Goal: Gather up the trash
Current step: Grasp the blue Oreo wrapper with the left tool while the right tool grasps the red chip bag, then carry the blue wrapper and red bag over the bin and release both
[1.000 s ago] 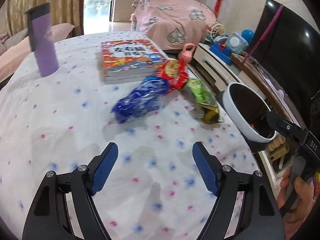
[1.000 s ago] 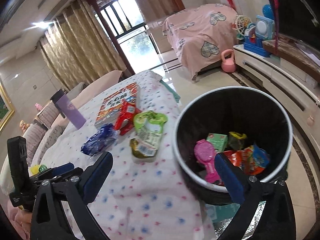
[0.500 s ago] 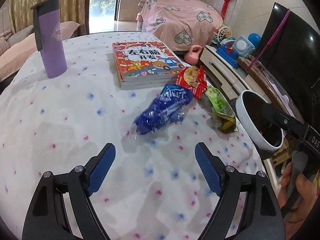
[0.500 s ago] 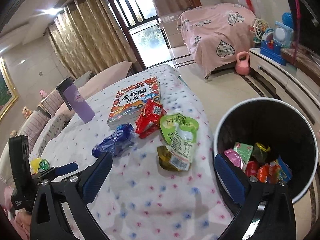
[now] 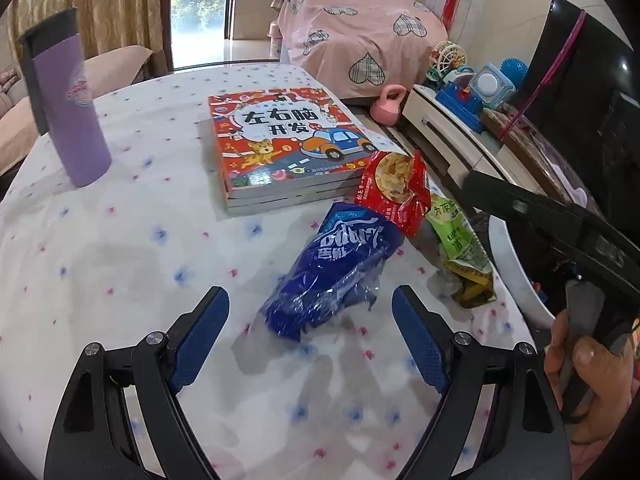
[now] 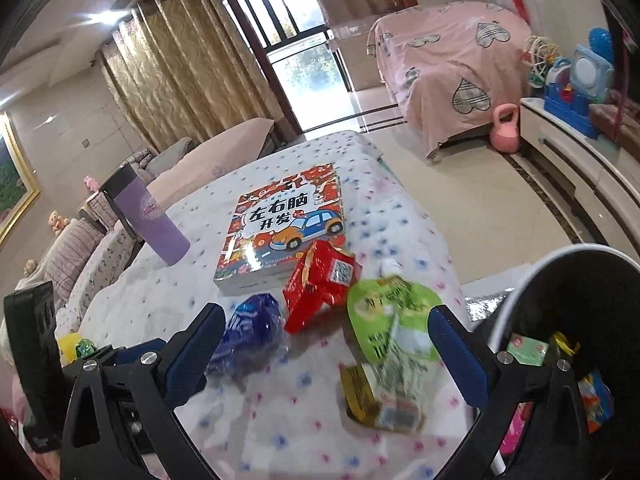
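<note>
While both grippers, left (image 5: 310, 334) and right (image 6: 326, 346), gape empty, the slick blue wrapper (image 5: 334, 274) could crumple and slip when pinched.

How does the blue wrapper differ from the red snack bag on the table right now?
The blue wrapper is crumpled and partly clear; the red snack bag is opaque, with a chip picture. The blue wrapper lies between the open left gripper's fingers; the red snack bag sits farther off, against the book. Both lie on the tablecloth, outside the bin.
</note>
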